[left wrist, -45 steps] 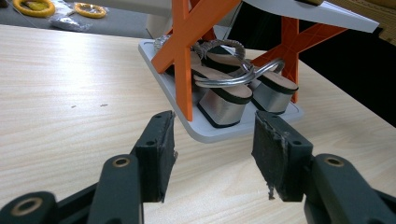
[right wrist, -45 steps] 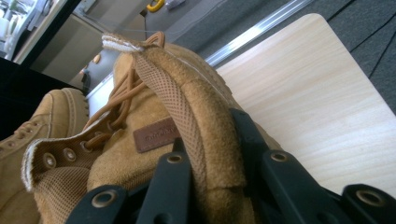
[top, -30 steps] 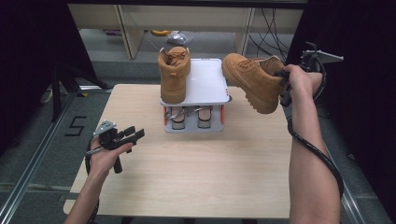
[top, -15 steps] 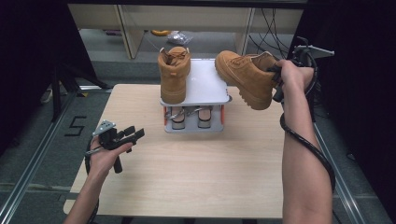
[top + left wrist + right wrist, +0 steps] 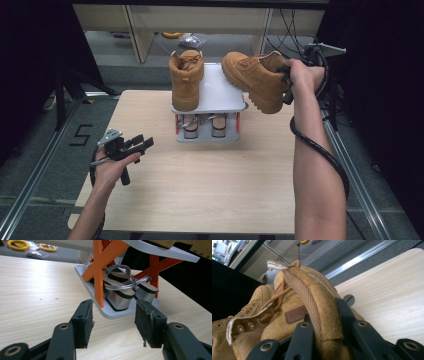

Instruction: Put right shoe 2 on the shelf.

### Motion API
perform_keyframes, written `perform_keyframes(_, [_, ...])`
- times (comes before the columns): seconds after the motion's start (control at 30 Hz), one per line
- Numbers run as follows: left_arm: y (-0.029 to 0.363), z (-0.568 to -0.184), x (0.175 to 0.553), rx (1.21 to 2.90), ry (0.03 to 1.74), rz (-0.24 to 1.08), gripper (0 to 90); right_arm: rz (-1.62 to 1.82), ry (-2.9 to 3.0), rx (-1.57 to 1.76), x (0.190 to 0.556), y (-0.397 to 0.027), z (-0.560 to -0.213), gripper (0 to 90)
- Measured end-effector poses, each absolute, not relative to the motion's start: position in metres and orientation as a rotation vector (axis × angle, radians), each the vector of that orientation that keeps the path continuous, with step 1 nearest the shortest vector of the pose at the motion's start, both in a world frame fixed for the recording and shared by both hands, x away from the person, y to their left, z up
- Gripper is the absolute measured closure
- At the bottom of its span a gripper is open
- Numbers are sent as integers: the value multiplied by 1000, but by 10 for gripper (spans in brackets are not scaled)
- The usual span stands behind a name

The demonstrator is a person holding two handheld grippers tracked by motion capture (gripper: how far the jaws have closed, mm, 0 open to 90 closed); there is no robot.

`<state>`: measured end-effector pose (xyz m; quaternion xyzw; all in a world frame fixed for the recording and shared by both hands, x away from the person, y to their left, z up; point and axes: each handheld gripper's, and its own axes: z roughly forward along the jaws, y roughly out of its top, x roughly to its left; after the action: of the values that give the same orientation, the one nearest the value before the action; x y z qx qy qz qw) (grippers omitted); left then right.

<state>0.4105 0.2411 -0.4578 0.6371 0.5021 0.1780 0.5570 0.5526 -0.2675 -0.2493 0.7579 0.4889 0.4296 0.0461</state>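
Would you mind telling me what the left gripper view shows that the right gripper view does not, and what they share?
Left gripper view alone: the open left gripper, and the rack with orange legs holding heeled sandals on its lower shelf. Right gripper view alone: the right gripper shut on the collar of a tan boot, with its laces and label. Both share the wooden table.

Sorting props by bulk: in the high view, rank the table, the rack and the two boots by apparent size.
1. Table
2. Rack
3. Held boot and boot on the rack: look alike; differing angles make ranking unsure.
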Motion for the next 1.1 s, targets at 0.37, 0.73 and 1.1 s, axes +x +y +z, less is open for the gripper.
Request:
perform_keyframes(0.37, [241,-458,411,1501,1179,412,475,1291,1499,2306,560,-251,-247,780])
perform_keyframes(0.73, [243,-457,410,1499,1185,427,474,1308,1501,2306,567,-232,-251,774])
perform_keyframes(1.1, [242,-458,411,1505,1181,434,468,1279,1513,2275,572,-219,-249,732])
